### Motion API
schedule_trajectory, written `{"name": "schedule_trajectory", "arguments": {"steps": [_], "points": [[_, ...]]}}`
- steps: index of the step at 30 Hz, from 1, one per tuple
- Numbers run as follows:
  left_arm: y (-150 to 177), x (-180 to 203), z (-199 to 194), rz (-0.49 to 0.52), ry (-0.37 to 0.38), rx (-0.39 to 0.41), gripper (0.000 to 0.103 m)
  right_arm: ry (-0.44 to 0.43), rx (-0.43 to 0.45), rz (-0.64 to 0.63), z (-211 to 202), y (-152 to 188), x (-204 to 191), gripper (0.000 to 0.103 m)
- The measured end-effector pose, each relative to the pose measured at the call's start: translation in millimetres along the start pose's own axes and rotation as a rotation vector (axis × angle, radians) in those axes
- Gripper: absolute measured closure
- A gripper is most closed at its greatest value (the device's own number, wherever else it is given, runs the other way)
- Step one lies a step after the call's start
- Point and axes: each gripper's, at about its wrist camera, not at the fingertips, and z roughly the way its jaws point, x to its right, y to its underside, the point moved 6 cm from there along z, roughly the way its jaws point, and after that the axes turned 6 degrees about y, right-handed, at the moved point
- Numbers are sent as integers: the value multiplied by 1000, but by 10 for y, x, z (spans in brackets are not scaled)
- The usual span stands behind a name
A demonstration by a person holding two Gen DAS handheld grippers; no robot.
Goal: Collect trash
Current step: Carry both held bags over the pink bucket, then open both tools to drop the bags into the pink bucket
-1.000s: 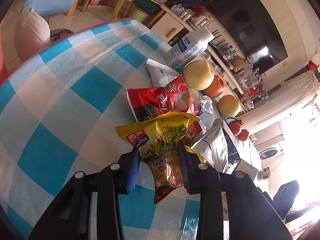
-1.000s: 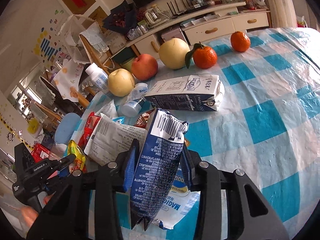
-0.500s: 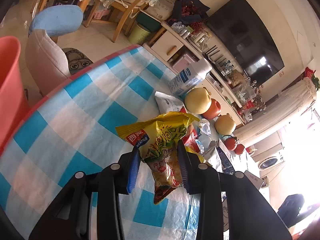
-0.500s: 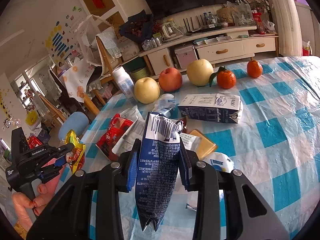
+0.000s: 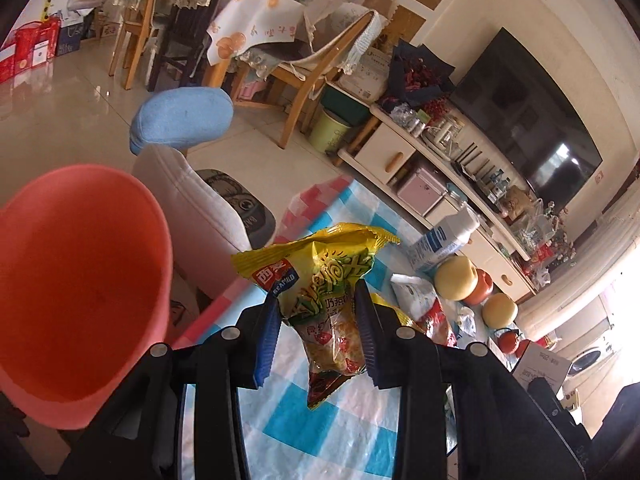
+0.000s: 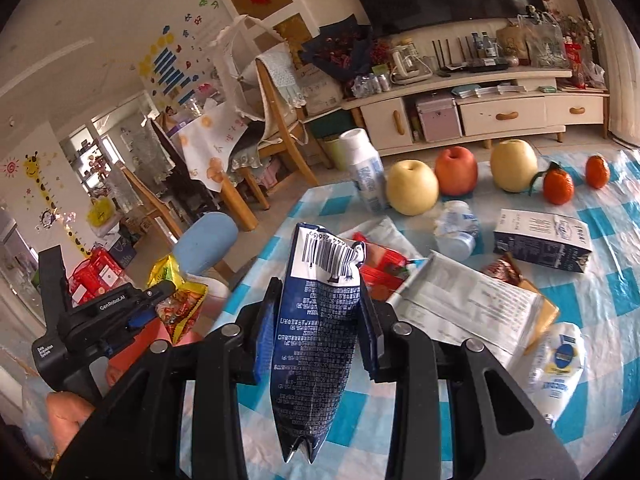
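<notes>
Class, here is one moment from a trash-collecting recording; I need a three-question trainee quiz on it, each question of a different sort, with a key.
1. True or false: the left gripper is shut on a yellow snack bag.
2. Multiple choice: the right gripper holds A) an orange, B) a dark blue pouch with a barcode, C) a milk carton.
3. Fill in: to the left of the left gripper stands an open ____-coloured bin.

Key
1. True
2. B
3. Orange-red
</notes>
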Motion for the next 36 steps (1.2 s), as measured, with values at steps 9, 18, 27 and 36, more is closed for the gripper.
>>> {"name": "schedule_trajectory", "arguments": {"steps": [9, 18, 27, 36], "points": [[-364, -603, -364, -21, -138, 91, 66, -123, -22, -123, 350, -130, -1149, 67], [-622, -1304, -645, -106, -250, 127, 66, -237, -51, -231, 706, -36, -2198, 66], [-697, -1862, -757, -221, -299, 139, 66, -299, -119, -253, 1033, 298, -2890, 66], [-689, -1996, -674, -263, -305, 143, 50, -207, -174, -267, 1216, 590, -2785, 37]]}}
